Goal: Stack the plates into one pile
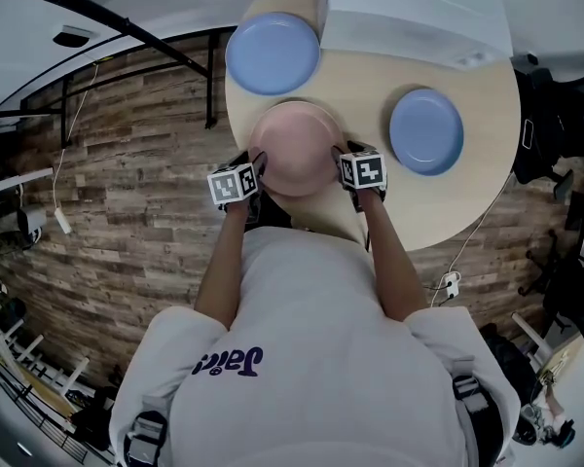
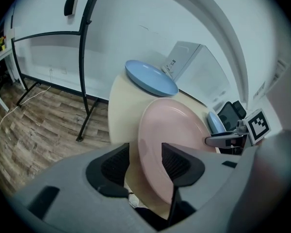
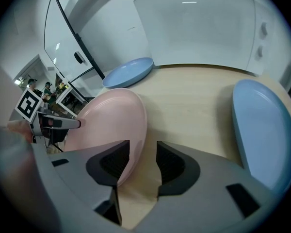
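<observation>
floor (image 1: 136, 163): wood planks, left of the table (image 1: 370, 76). table: round, pale top.

left blue plate (image 1: 273, 53): flat on the table's far left edge, well apart from the other plates.

left gripper (image 2: 145, 152): at the left rim of the pink plate (image 1: 297, 144), pointing steeply down. jaws released and standing apart. the rim of the pink plate passes between them, closer to the right jaw. a strip of table shows between the rim and the left jaw, so no clamp is confirmed.

pink plate: on the table at its near edge, between the two grippers. nothing is stacked on it and it lies on no other plate.

box (image 1: 419, 8): white, at the far side of the table, just beyond both blue plates.

right gripper (image 3: 143, 144): at the right rim of the pink plate, opposite the left gripper. jaws released and apart. the rim lies by its left jaw, and bare table shows in the gap. pads not pressing.

right blue plate (image 1: 426, 131): flat on the table, right of the pink plate, near it but apart.

three plates, all separate.
</observation>
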`<state>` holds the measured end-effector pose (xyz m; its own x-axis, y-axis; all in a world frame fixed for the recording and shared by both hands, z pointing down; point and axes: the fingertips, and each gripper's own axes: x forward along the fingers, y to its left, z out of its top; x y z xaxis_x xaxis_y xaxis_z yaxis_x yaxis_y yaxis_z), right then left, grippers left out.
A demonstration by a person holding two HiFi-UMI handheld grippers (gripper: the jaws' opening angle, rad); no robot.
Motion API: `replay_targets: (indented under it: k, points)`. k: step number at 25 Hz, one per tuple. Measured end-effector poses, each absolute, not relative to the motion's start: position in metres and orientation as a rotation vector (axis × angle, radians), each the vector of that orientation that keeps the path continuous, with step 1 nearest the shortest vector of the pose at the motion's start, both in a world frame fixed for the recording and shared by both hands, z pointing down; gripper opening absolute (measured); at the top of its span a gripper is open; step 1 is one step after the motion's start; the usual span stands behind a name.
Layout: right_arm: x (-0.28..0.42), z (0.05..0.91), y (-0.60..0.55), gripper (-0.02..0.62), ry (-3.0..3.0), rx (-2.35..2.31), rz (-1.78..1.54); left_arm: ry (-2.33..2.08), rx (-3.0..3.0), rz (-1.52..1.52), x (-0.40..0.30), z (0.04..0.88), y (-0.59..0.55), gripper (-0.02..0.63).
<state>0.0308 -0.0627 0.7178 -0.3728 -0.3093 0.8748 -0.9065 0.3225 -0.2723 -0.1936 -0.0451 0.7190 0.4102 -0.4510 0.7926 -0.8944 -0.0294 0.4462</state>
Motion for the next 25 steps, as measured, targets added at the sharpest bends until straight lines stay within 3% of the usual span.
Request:
replay_targets:
  k: [6,12,25]
  points:
    - [0.034,0.717,-0.061,0.135,-1.836,1.082,1.009,-1.229,1.663,0.599,-0.198,0.715,-0.045,0.176]
    - [0.031,0.712,-0.057,0.066,-1.829,1.095,0.995,-1.261,1.654,0.644,-0.201,0.713,-0.040,0.057]
    - [0.030,0.687,-0.060,0.060,-1.849,1.137,1.094,-1.287,1.621,0.589,-0.205,0.689,-0.036,0.049]
